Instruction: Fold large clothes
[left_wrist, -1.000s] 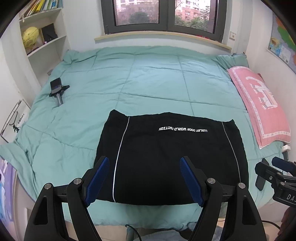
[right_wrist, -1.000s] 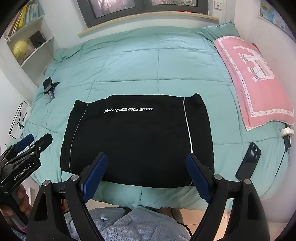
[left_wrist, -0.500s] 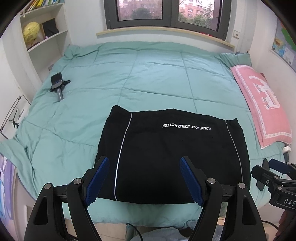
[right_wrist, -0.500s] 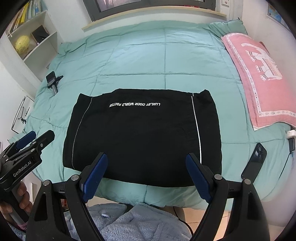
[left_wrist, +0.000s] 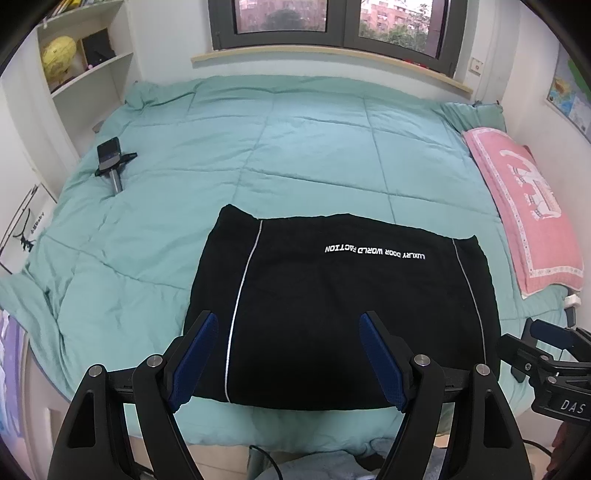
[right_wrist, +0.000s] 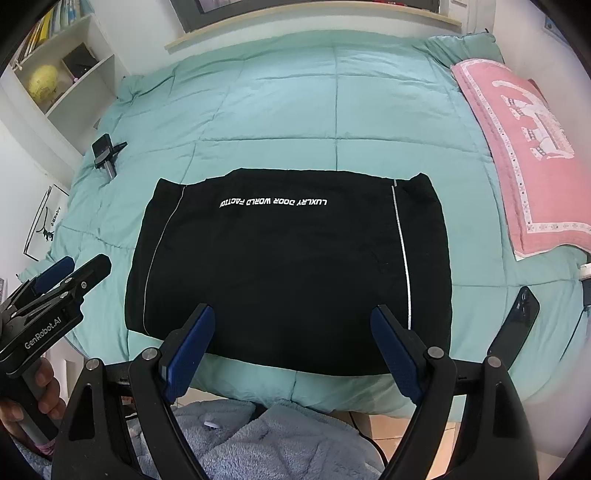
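A black garment (left_wrist: 340, 306) (right_wrist: 288, 269) with thin white side stripes and white lettering lies folded flat as a rectangle on the teal quilt (left_wrist: 258, 147) (right_wrist: 295, 110), near the bed's front edge. My left gripper (left_wrist: 288, 325) hovers open over the garment's near left part, nothing between its blue pads. My right gripper (right_wrist: 291, 321) hangs open above the garment's near edge, also empty. Each gripper shows at the other view's side: the right one (left_wrist: 546, 354), the left one (right_wrist: 62, 280) held by a hand (right_wrist: 33, 398).
A pink patterned pillow (left_wrist: 524, 214) (right_wrist: 517, 140) lies along the bed's right side. A dark phone (right_wrist: 517, 325) rests at the front right corner. A small black stand (left_wrist: 110, 158) (right_wrist: 105, 153) lies on the quilt's left. White shelves (left_wrist: 85, 74) flank the left wall.
Both views have shifted slightly, so the garment sits a little farther up in each frame. The garment itself has not moved and both grippers stay equally wide.
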